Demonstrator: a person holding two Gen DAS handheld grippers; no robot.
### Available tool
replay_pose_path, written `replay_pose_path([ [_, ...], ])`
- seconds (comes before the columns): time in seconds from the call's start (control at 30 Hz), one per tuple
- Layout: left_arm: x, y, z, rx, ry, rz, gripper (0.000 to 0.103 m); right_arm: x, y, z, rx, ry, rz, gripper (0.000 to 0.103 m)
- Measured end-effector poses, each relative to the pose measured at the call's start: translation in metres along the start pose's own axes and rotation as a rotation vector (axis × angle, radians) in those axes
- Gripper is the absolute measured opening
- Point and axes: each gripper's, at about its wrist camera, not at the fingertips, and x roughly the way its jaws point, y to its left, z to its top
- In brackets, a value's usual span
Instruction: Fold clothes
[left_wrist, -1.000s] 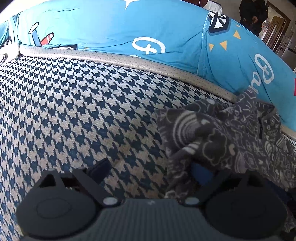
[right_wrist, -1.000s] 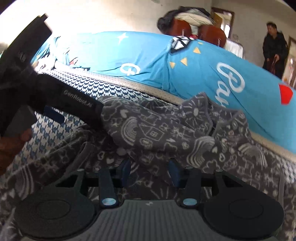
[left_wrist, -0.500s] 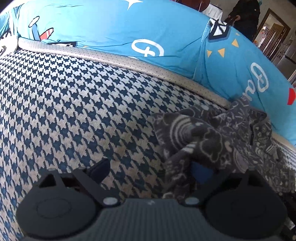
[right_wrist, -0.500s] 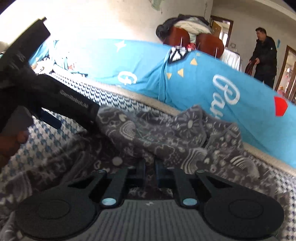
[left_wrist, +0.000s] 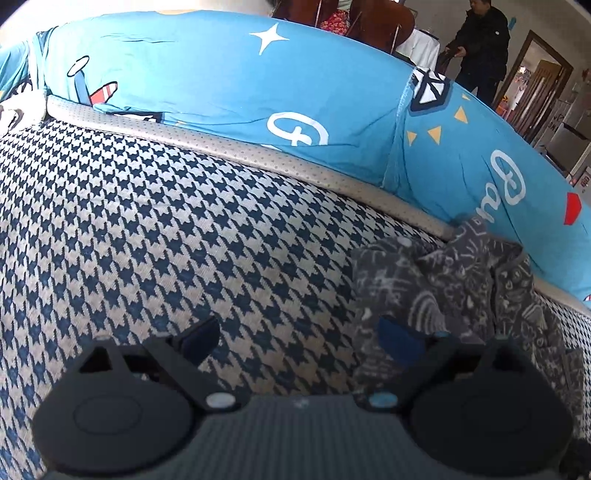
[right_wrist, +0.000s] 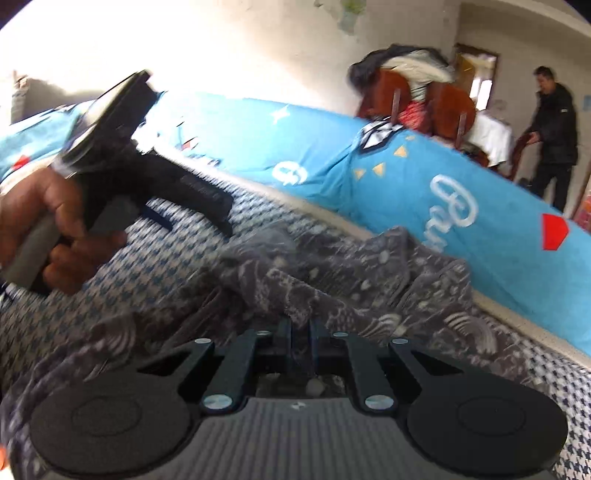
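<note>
Grey patterned garment (right_wrist: 332, 280) lies crumpled on the houndstooth bed (left_wrist: 184, 229); right hand-held gripper (right_wrist: 300, 334) pinches its cloth, left hand-held gripper (left_wrist: 299, 336) gapes wide, holding nothing.

One grey patterned garment (right_wrist: 332, 273) on the houndstooth bed (left_wrist: 147, 229). One blue quilt (left_wrist: 229, 96). Two wooden chairs (right_wrist: 443, 99). One person (right_wrist: 554, 133) standing.

Right wrist view is smearing w/ motion blur: grey patterned garment (right_wrist: 332, 280) prints aren't resolving, and the hand (right_wrist: 55, 229) holding the left tongs (right_wrist: 225, 225) is running off the left edge. Garment is hiding the right tongs (right_wrist: 300, 334) tips. In the left view, garment (left_wrist: 454, 291) is getting cut by the right edge & is covering the far blue pad (left_wrist: 400, 341) in part
</note>
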Motion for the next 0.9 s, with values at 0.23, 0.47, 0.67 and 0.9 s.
replay_pose_path([
  [0.23,0.007,-0.009,-0.007,0.034,0.026,0.009,0.096,0.003,0.007,-0.013,-0.030,0.043,0.083,0.012],
  [0.47,0.013,-0.012,-0.016,0.068,0.046,0.016,0.096,-0.011,-0.022,-0.007,0.141,-0.053,0.152,0.012],
  [0.67,0.015,-0.015,-0.024,0.084,0.055,0.015,0.096,-0.007,-0.037,0.008,0.235,-0.111,0.157,0.012],
  [0.9,0.013,-0.014,-0.029,0.081,0.052,0.010,0.096,0.028,-0.033,0.028,0.273,-0.110,0.122,0.024],
])
